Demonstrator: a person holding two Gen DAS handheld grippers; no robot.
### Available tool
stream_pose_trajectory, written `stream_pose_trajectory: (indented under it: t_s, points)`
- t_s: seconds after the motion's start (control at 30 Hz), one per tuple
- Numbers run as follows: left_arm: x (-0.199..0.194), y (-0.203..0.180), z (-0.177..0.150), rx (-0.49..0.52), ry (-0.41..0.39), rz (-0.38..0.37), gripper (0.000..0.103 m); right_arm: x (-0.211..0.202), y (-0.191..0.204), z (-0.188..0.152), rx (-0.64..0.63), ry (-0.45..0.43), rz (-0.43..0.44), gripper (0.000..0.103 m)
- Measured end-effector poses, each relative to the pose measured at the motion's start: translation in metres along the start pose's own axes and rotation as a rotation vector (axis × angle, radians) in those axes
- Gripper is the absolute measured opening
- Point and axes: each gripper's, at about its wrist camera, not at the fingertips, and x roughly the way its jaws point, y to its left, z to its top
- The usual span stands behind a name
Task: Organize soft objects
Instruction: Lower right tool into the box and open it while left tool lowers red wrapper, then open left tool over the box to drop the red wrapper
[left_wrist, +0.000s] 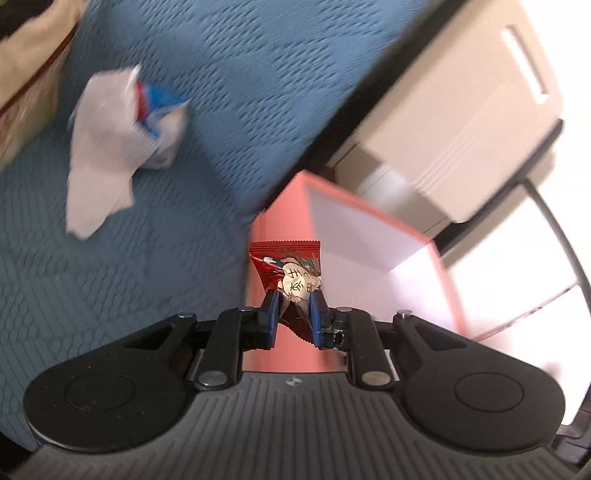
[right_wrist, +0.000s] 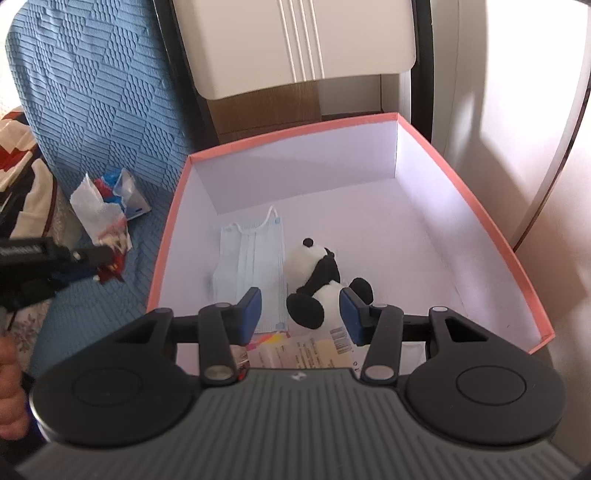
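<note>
Packet (left_wrist: 286, 275), red snack wrapper, pinched between pads of left gripper (left_wrist: 292, 314), lifted clear of blue quilt (left_wrist: 229, 74), hanging over near rim of pink box (left_wrist: 441, 254). Not yet in box.

Box already holds face mask (right_wrist: 253, 254), panda plush (right_wrist: 321, 280), flat printed packs at near wall. Judged partly done.

Left outside: crumpled tissue pack (left_wrist: 122, 144) on quilt, near box.

Right gripper (right_wrist: 301, 312) over box, jaws spread, nothing between pads; panda lies below them.
</note>
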Motion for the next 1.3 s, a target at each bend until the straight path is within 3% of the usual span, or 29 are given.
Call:
stream_pose_trajectory:
  t_s: [0.23, 0.53, 0.6, 0.67, 0.97, 1.3]
  points:
    - [-0.005, -0.045, -0.007, 0.105, -0.009, -0.031, 0.021, -0.008, -0.006, 0.001, -0.006, -0.016, -0.017, 0.049]
    - [0.022, -0.078, -0.040, 0.215, 0.116, -0.082, 0.022, -0.008, -0.022, -0.006, 0.026, -0.007, -0.038, 0.049]
    - [0.028, -0.082, -0.041, 0.231, 0.152, -0.064, 0.024, -0.008, -0.024, -0.007, 0.030, -0.006, -0.041, 0.049]
    - [0.028, -0.082, -0.040, 0.235, 0.158, -0.059, 0.036, -0.010, -0.024, -0.007, 0.029, -0.007, -0.044, 0.049]
    - [-0.012, -0.083, -0.020, 0.283, 0.055, -0.025, 0.039, -0.028, -0.004, 0.003, -0.002, -0.050, -0.026, 0.049]
    - [-0.081, -0.065, -0.006, 0.359, -0.100, 0.058, 0.039, -0.058, 0.045, 0.003, -0.047, -0.127, 0.069, 0.049]
